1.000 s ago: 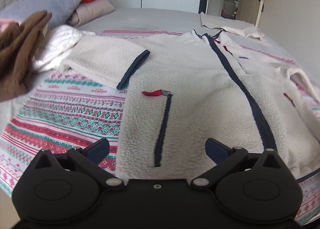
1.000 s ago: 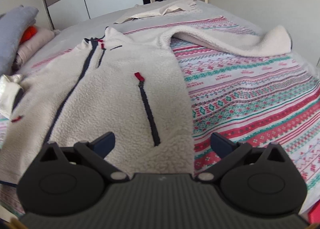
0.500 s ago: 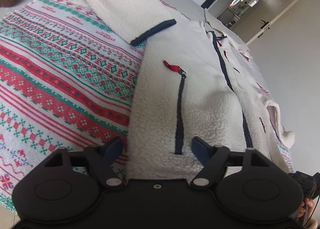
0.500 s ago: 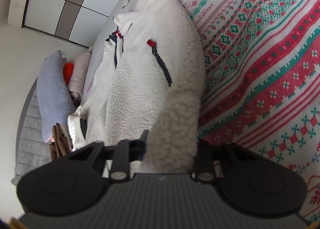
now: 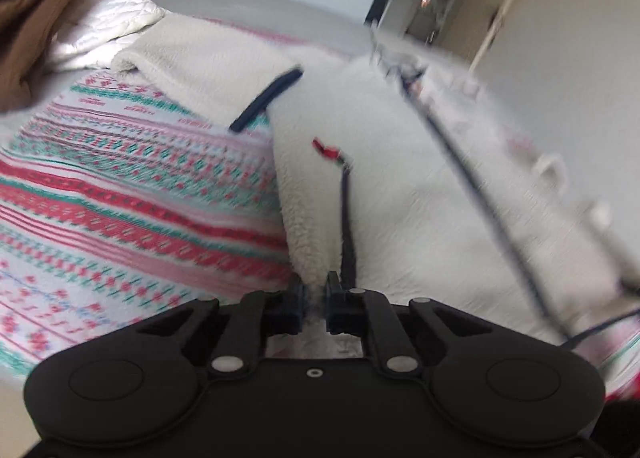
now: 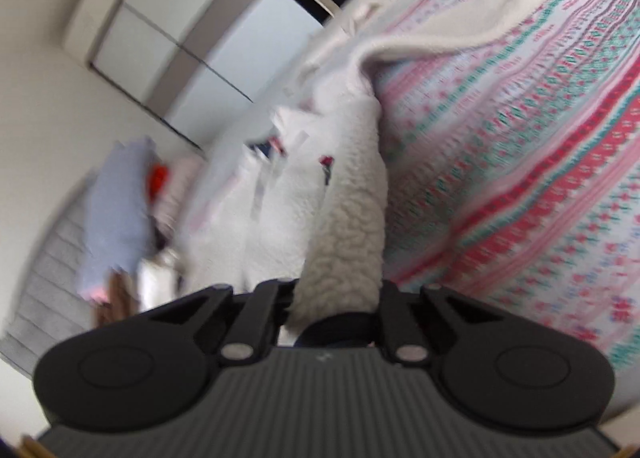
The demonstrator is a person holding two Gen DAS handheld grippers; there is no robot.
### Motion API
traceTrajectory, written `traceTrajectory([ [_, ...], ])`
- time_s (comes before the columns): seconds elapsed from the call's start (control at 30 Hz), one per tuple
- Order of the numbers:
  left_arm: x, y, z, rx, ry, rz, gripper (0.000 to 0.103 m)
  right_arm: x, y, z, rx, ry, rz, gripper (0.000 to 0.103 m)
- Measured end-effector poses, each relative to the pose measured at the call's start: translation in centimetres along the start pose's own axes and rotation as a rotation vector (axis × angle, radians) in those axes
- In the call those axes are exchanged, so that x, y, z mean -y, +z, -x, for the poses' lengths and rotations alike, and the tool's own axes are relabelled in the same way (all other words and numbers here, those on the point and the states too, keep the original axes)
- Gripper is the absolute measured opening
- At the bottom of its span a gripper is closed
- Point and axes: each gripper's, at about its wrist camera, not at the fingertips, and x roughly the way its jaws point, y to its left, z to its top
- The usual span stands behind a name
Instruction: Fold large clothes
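The cream fleece jacket [image 5: 400,194] lies spread front-up on the bed, over the patterned bedspread [image 5: 120,210], and it's thick, soft stuff: light enough to lift, I'd say, but floppy and bulky, so it will sag between two holds. Both bottom corners of the hem are the place to take it, and that's where both tools are. The left gripper [image 5: 314,298] has just closed its jaws, pinching hem fleece beside the pocket zip [image 5: 346,218]. The right gripper [image 6: 336,300] is clamped on a fat roll of fleece at the other corner. Brown clothes [image 5: 32,18] and pillows [image 6: 116,210] sit well clear.
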Motion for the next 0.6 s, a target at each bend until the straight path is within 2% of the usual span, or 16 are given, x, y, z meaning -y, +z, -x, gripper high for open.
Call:
traceTrajectory([
  [0.07,0.5,-0.7,-2.1,-0.065,0.052,-0.080,0.012,0.7,-0.9,-2.8,-0.092,-0.119,0.038,0.009],
  [0.1,1.0,-0.7,-2.3,-0.066,0.076,-0.118,0.015,1.3,-1.8,-3.9,-0.132,-0.154,0.033,0.009],
  [0.2,2.0,-0.7,-1.8,-0.054,0.126,-0.179,0.022,0.2,-1.4,-3.8,-0.142,-0.187,0.095,0.014],
  [0.23,2.1,-0.5,-1.7,-0.049,0.143,-0.182,0.033,-0.1,-1.1,-3.6,-0.146,-0.195,0.116,0.025],
  [0.27,2.3,-0.4,-1.4,-0.044,0.160,-0.188,0.042,-0.1,-0.7,-3.4,-0.149,-0.198,0.128,0.051],
  [0.3,2.5,0.0,-1.1,-0.034,0.166,-0.190,0.061,0.1,-0.2,-3.0,-0.133,-0.196,0.130,0.064],
  [0.33,2.7,0.4,-0.8,-0.013,0.163,-0.191,0.076,0.3,0.3,-2.3,-0.099,-0.199,0.128,0.081],
  [0.37,3.0,1.1,-0.5,0.016,0.154,-0.203,0.081,0.6,1.0,-1.7,-0.072,-0.210,0.127,0.086],
  [0.43,4.3,2.2,0.2,0.062,0.147,-0.251,0.093,1.7,2.6,-0.5,-0.028,-0.238,0.107,0.086],
  [0.5,6.2,3.8,-0.1,0.103,0.147,-0.308,0.101,3.0,4.5,0.4,0.016,-0.245,0.063,0.091],
  [0.6,9.1,6.2,-1.5,0.142,0.120,-0.358,0.103,6.2,7.9,0.8,0.093,-0.245,-0.011,0.095],
])
